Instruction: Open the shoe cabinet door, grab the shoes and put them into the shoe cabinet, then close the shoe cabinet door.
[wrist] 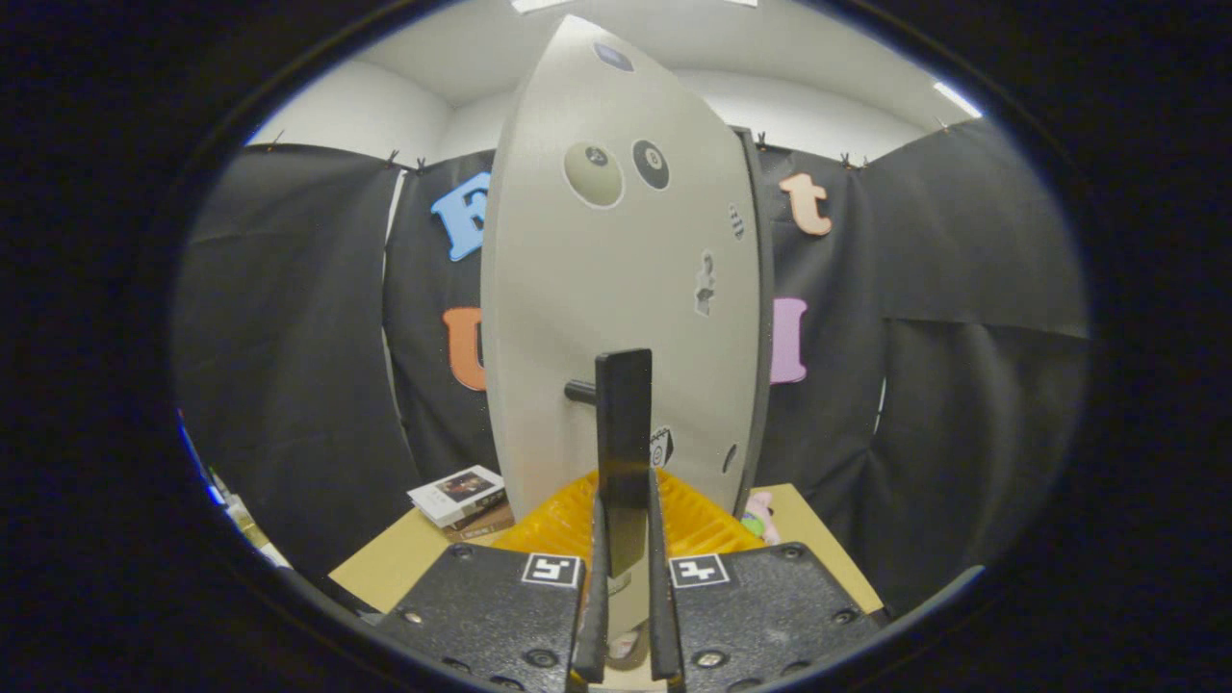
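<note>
gripper [626, 587] nrly closed, clamping door handle [623, 433]

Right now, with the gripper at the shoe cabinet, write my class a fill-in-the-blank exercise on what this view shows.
1. The gripper is shut on the door's black ____.
2. The shoe cabinet door bears two round stickers that look like billiard ____.
3. The ribbed tray below the door is ____ in colour.
4. On the table, beside the door, lies a stack of ____.

Missing words: handle; balls; yellow; books.
</note>
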